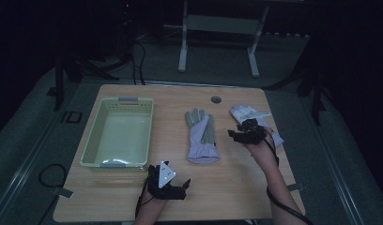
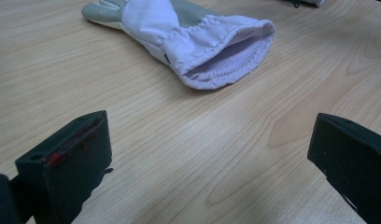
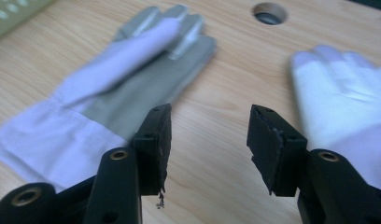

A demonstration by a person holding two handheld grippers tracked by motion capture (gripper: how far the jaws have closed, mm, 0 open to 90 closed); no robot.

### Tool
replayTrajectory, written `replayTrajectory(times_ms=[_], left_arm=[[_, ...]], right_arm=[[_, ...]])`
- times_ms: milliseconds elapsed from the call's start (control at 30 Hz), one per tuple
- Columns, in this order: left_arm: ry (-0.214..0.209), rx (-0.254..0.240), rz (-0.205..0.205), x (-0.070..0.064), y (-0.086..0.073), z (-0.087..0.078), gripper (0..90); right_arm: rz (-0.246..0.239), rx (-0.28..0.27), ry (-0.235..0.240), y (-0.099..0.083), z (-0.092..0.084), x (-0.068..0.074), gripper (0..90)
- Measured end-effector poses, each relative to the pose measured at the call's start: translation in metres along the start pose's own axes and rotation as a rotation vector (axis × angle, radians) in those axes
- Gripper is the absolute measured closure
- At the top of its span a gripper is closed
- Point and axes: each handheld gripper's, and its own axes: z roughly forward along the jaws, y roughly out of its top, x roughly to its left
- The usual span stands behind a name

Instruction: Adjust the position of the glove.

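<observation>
On the worktop a grey-and-lilac glove lies flat near the middle, fingers pointing away from the person and its open cuff toward them. A second glove, pale and white, lies just to its right, partly under the right hand. A light green basket stands well to the left of both, apart from them, with a round hole in the worktop near the far edge.

The right claw hangs between the two gloves — in the right gripper view bare wood shows between its jaws, the grey glove to one side and the white one to the other. It is released: the jaws stand partly apart and grasp nothing. Whether it touches the worktop cannot be told.

The left claw sits at the near edge, below the grey glove's cuff and apart from it. In the left gripper view its jaws stand wide — released, with only wood between them — and the glove's cuff faces it, the ribbed lining visible inside.
</observation>
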Motion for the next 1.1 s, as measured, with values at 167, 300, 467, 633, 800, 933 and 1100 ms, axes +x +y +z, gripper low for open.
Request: replayTrajectory(times_ms=[167, 300, 467, 633, 800, 933, 1100], left_arm=[[0.000, 0.003, -0.001, 0.000, 0.000, 0.000, 0.0], [0.004, 0.003, 0.003, 0.000, 0.000, 0.000, 0.0], [0.006, 0.005, 0.004, -0.001, 0.000, 0.000, 0.0], [0.007, 0.006, 0.004, -0.001, 0.000, 0.000, 0.0], [0.006, 0.005, 0.003, -0.001, 0.000, 0.000, 0.0], [0.006, 0.005, 0.003, 0.000, 0.000, 0.000, 0.0], [0.007, 0.004, 0.004, -0.001, 0.000, 0.000, 0.0]], right_arm=[[-0.012, -0.012, -0.011, -0.011, -0.011, -0.025, 52.1], [-0.035, -0.012, -0.048, -0.022, -0.022, -0.045, 53.8], [-0.012, -0.025, -0.066, -0.027, -0.030, -0.071, 55.5], [-0.020, -0.027, -0.100, -0.025, -0.032, -0.091, 54.7], [-0.010, -0.030, -0.121, -0.023, -0.030, -0.105, 54.7], [0.011, -0.013, -0.133, -0.023, -0.018, -0.116, 54.0], [0.003, 0.041, -0.160, -0.023, 0.003, -0.118, 51.5]])
